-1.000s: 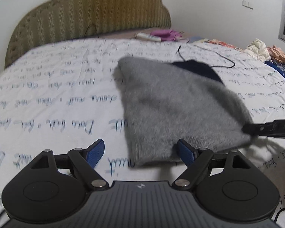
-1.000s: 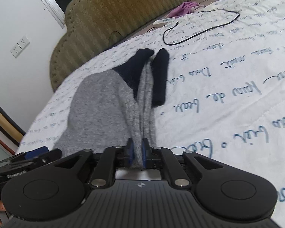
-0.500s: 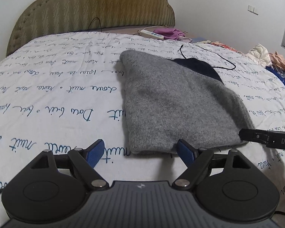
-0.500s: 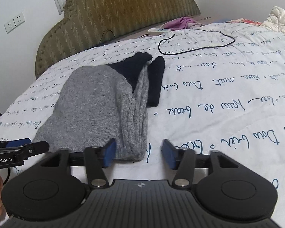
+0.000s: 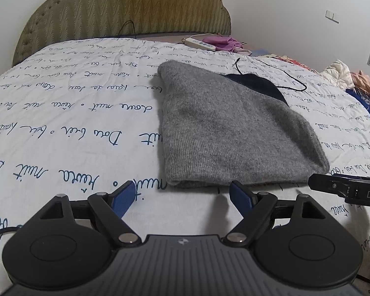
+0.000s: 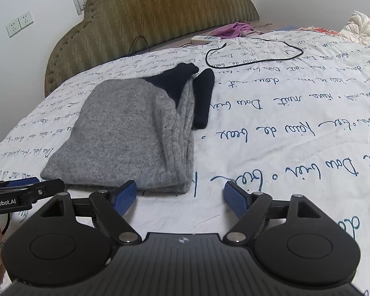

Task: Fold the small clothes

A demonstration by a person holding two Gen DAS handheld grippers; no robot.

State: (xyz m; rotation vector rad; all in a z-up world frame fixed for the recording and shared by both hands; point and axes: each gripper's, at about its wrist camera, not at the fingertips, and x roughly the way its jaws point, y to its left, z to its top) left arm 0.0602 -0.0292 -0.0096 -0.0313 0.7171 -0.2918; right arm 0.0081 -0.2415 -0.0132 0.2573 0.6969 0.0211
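Your left gripper [image 5: 182, 196] hangs spread and empty at lower centre. The grey garment [image 5: 234, 133] lies folded mid-frame on the bed sheet [image 5: 61, 123]. Your right gripper [image 6: 181, 196] has just been opening, nothing between its fingers. Before refolding, square those layered right edges. No containers show.

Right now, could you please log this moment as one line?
garment: grey sweater folded on bed | left gripper: open, empty | right gripper: jaws just opened, empty

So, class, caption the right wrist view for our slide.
Open right gripper just released the folded grey garment on the bedsheet.
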